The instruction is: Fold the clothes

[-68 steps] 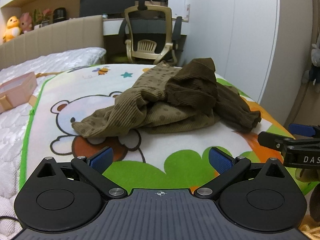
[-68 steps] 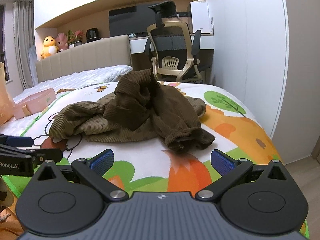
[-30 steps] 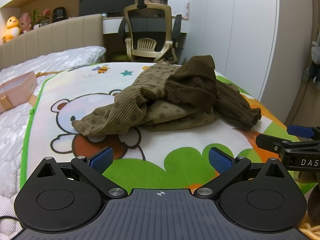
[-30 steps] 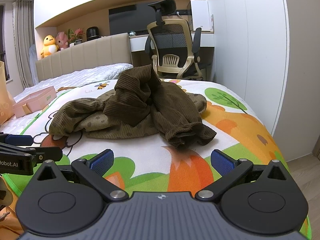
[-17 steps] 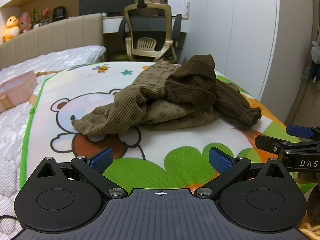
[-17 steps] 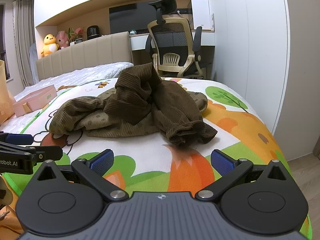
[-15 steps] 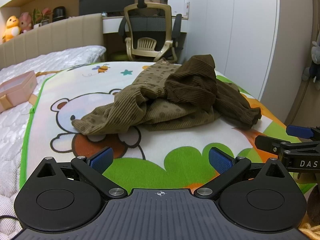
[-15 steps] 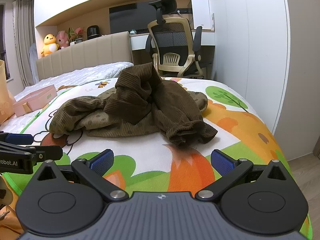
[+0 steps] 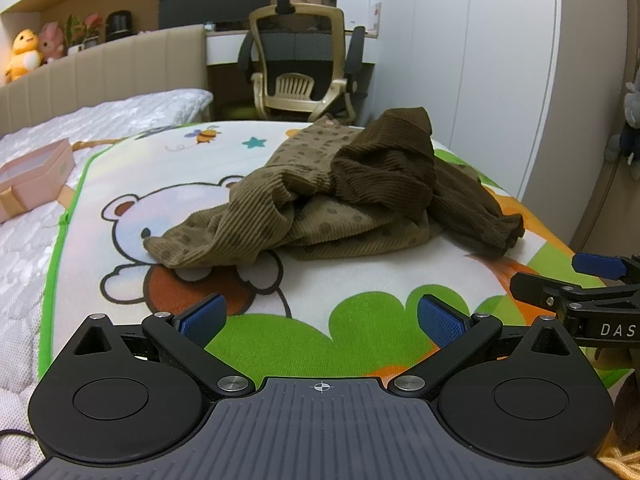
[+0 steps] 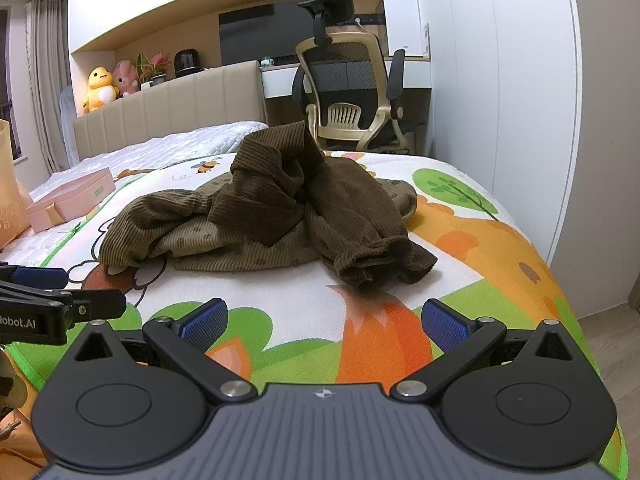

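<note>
Crumpled brown clothes on a cartoon play mat spread over a bed.

Left wrist view: the left gripper (image 9: 320, 316) hangs low over the mat (image 9: 360, 320), fingers spread and holding nothing; the clothes (image 9: 340, 196) lie heaped ahead, a pink box (image 9: 32, 180) on the bed (image 9: 24, 240) to the left, an office chair (image 9: 300, 64) behind.
Right wrist view: the right gripper (image 10: 324, 318) also has fingers spread wide, the clothes (image 10: 280, 220) ahead, plush toys (image 10: 108, 84) above the headboard (image 10: 172, 116).
</note>
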`<state>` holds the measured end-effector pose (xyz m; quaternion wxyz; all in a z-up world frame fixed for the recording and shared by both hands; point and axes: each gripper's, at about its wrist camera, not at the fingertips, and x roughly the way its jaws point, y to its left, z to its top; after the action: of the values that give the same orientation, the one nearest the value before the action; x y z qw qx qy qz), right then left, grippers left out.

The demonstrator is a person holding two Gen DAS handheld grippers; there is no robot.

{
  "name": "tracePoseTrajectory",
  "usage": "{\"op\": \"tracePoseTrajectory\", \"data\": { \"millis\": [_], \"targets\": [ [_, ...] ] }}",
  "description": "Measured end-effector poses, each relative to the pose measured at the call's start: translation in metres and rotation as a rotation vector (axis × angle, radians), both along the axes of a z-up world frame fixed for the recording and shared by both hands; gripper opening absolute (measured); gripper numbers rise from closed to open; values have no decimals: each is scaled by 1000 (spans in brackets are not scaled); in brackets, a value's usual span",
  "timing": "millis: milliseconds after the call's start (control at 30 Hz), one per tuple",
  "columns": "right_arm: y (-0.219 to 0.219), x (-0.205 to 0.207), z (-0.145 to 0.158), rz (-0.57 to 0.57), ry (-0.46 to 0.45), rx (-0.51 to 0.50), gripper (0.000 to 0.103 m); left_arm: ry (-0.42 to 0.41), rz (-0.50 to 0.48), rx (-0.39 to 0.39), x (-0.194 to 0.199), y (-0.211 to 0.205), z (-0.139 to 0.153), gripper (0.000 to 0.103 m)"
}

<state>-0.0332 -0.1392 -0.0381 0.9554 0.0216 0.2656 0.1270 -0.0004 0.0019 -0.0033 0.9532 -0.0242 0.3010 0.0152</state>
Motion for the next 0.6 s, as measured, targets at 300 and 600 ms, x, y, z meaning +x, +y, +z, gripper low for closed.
{"op": "tracePoseTrajectory", "data": {
  "millis": [300, 600],
  "targets": [
    [-20, 26, -17, 9, 185, 126, 103, -43, -76, 38, 17, -2, 14, 103],
    [-25, 35, -18, 58, 255, 132, 103, -43, -195, 41, 72, -8, 20, 103]
  ]
}}
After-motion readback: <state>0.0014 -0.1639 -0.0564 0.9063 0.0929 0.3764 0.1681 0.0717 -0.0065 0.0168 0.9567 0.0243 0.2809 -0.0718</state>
